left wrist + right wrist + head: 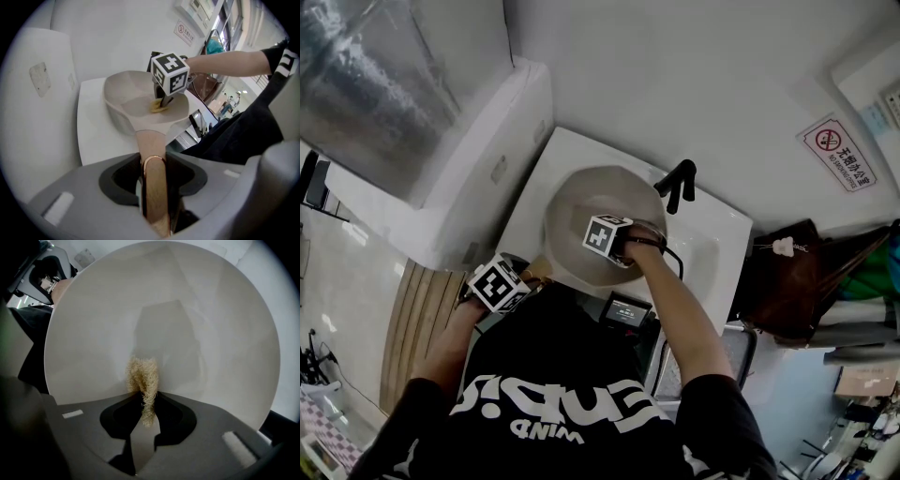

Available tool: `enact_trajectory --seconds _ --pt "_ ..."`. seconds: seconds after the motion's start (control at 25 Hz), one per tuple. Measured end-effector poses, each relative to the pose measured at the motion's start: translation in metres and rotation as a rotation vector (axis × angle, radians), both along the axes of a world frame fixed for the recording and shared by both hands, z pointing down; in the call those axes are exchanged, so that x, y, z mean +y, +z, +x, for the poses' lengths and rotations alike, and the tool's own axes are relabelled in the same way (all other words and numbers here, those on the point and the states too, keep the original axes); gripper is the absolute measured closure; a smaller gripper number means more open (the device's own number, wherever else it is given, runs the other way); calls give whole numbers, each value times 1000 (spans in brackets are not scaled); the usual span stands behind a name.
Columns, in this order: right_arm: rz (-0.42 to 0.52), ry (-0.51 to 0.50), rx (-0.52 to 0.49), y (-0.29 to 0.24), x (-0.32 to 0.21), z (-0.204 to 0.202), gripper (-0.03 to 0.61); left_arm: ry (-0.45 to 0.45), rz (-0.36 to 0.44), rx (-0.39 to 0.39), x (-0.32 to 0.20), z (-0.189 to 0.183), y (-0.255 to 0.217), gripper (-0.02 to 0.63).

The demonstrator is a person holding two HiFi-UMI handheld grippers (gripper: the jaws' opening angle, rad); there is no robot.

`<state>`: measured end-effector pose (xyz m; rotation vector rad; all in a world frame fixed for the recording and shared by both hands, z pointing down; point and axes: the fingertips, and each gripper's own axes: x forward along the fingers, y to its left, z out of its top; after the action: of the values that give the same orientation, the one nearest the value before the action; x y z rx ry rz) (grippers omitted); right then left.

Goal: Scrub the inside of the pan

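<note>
Over the white sink (712,246) your left gripper (153,165) clamps the handle (150,140) — this steadies the pan (579,208). Your right gripper (145,405) pinches the scrub pad (142,373) down onto its floor

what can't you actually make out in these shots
Head view: the white sink basin lies mostly covered by the round beige pan.
Head view: the tan fibrous scrubber is hidden behind the marker cube of the right tool.
Left gripper view: the pan's brown copper-rimmed handle runs off the bottom edge.
Head view: print on the red-and-white wall sign is too small.
</note>
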<state>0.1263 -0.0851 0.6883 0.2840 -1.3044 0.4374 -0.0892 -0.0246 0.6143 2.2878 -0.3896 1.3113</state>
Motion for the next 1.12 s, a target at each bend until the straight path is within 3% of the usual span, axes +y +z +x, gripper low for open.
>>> enact_trajectory --seconds 0.56,0.84,1.12 --pt "-33 22 -181 2 16 -51 503 -6 -4 -15 1 0 3 449" --pt "-7 9 -218 -9 10 -67 503 -10 -14 -15 1 -1 4 451" --pt "9 38 -347 -1 3 -93 503 -20 -26 -17 3 -2 7 451"
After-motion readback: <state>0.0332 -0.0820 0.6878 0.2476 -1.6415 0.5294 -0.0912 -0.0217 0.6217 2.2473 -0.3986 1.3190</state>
